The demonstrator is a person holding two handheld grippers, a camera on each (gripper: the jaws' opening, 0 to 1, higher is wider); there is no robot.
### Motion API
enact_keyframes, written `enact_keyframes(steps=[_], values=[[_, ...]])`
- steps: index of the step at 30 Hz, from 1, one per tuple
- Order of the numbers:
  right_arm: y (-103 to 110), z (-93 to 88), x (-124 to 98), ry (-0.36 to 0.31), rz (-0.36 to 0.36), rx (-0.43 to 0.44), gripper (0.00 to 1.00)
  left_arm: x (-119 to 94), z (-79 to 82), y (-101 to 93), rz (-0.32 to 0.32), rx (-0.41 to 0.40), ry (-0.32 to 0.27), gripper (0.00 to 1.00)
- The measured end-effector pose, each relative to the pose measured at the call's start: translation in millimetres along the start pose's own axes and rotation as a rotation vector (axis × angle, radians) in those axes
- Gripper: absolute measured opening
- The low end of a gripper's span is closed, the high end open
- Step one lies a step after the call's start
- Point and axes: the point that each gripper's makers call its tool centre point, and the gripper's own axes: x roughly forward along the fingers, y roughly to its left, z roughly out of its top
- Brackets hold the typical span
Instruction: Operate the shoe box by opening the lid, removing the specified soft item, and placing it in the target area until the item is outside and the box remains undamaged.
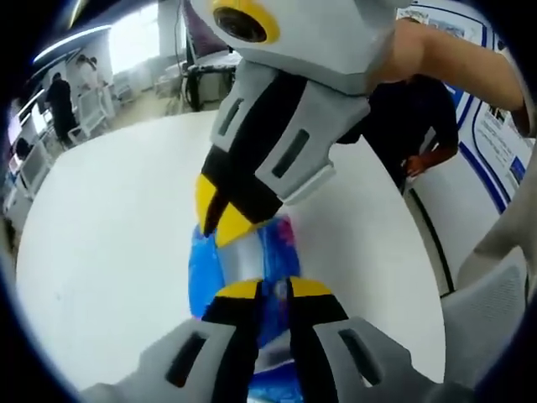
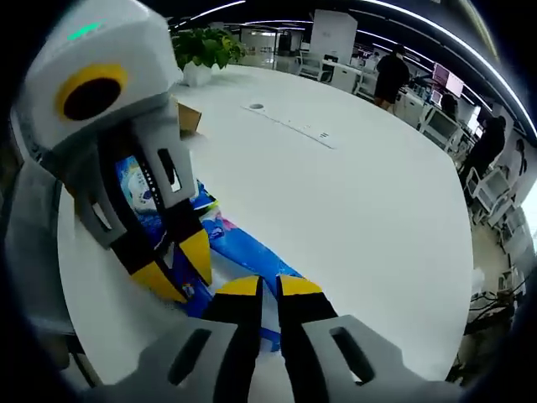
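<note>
Out of the box already; blue packet pinched by left gripper and right gripper above table; setting down left.

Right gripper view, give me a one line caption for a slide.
Both claws, right and left, pinch a blue plastic pack over a white table.

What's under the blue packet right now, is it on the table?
The blue packet lies on the white table, both grippers pinching it: left gripper, right gripper. Anything beneath it is covered.
</note>
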Motion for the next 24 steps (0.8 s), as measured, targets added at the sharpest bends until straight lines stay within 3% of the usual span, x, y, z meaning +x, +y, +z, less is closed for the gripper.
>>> enact_keyframes(steps=[15, 24], values=[[9, 12.8, -32, -0.009, -0.034, 0.022, 0.17, -42, 0.1, 1.6, 0.072, -0.002, -0.004, 0.23], [25, 25.2, -51, -0.023, -0.044, 0.027, 0.24, -81, -2.0, -9.4, 0.115, -0.066, -0.063, 0.31]])
